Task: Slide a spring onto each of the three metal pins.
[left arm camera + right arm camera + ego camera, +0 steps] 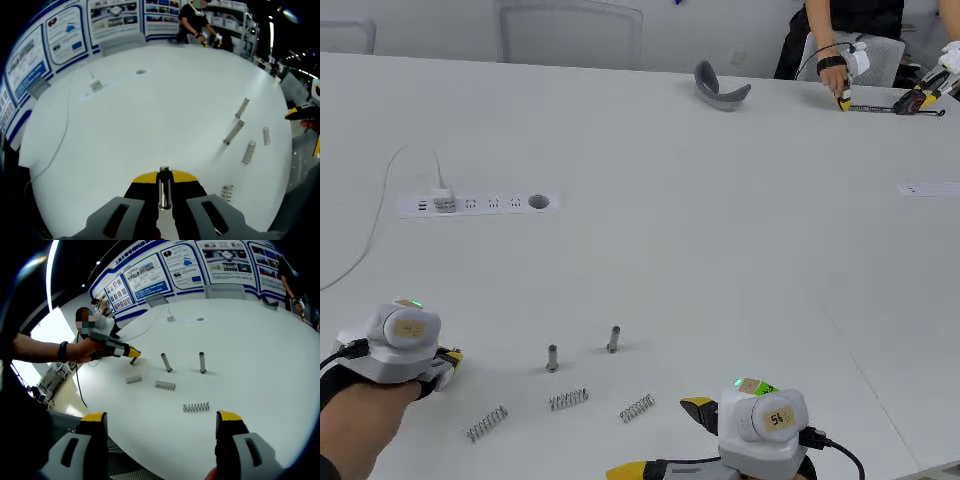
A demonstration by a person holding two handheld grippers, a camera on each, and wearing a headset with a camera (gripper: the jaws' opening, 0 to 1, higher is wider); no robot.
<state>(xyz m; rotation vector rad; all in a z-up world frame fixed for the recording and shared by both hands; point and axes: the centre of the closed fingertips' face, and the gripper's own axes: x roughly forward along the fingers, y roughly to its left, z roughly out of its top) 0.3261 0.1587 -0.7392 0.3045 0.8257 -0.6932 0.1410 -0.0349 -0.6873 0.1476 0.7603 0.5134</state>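
White tabletop [740,250] runs wide and open ahead of us, its near edge by our grippers. Nearest, our right gripper [161,416] has its jaws spread, and our left gripper [164,175] pinches one metal pin [164,194]; three springs [568,399] lie loose between them, with two pins [552,358] standing upright just beyond. Farther off sits a power strip [480,203], then open surface to the far edge.

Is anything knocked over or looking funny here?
Nothing is broken or spilled. Two pins stand upright on the table; the third pin is clamped in the left gripper. Three springs lie flat, none on a pin.
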